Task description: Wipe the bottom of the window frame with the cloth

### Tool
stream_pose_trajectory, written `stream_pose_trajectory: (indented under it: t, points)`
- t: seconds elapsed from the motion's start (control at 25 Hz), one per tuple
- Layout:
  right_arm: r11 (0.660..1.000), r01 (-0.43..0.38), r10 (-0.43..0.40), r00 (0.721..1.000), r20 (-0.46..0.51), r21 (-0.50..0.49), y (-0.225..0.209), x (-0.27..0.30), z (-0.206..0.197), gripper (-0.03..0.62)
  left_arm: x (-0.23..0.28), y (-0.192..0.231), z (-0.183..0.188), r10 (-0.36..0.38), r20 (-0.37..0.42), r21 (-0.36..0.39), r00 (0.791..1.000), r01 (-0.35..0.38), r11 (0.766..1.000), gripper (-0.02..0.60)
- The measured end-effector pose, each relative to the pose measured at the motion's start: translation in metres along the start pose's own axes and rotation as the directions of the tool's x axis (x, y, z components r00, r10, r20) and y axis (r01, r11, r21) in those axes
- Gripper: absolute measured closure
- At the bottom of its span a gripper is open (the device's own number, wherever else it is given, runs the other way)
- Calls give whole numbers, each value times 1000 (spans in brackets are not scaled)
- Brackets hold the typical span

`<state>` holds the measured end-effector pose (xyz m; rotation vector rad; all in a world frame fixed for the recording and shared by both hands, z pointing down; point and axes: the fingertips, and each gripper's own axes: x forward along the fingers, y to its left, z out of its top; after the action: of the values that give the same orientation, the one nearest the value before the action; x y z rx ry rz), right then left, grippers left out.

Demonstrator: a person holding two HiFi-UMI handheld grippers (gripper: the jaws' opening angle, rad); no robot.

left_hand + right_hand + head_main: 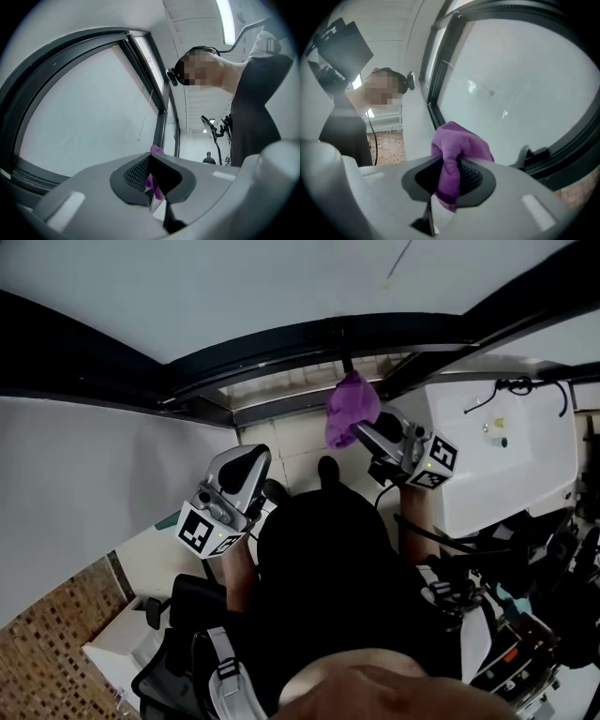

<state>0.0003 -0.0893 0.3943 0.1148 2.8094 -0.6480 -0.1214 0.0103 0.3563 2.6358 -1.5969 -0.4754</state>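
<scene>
A purple cloth [352, 409] hangs bunched from my right gripper [361, 432], which is shut on it just under the dark window frame [309, 338]. In the right gripper view the cloth [459, 145] bulges out above the jaws of that gripper [450, 176], close to the pane and the frame rail [562, 154]. My left gripper [267, 486] is held lower and to the left, apart from the cloth. Its jaws [152, 178] are shut to a thin slit in which a purple sliver shows; what it is cannot be told. The frame [28, 173] curves past on its left.
A white boxy unit [506, 456] with cables stands at the right, with dark gear [525, 634] below it. A brick-patterned wall [56, 634] and a white box [122, 652] lie at the lower left. A light stand [215, 133] and a distant person [207, 158] are behind.
</scene>
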Motion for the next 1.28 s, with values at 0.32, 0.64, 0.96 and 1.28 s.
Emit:
stream_pose_trajectory:
  t: [0.32,0.64,0.96,1.28]
  points:
    - [992,-121,125,987,-100,39,50,76,-65,526,-24,1,-3,23,-13,10,1000,-23,1000,581]
    - [985,-170,172,981,-86,29,62,94,-67,528,-50,11,1,85,-11,15,996,-85,996,581]
    - [982,-187,183,976,-118,-19,75,96,-70,528,-46,11,0,70,-15,15,997,-70,997,581]
    - [982,-187,184,979,-91,-25,77,81,-62,528,-29,-1,-4,28,-34,9,999,-28,1000,581]
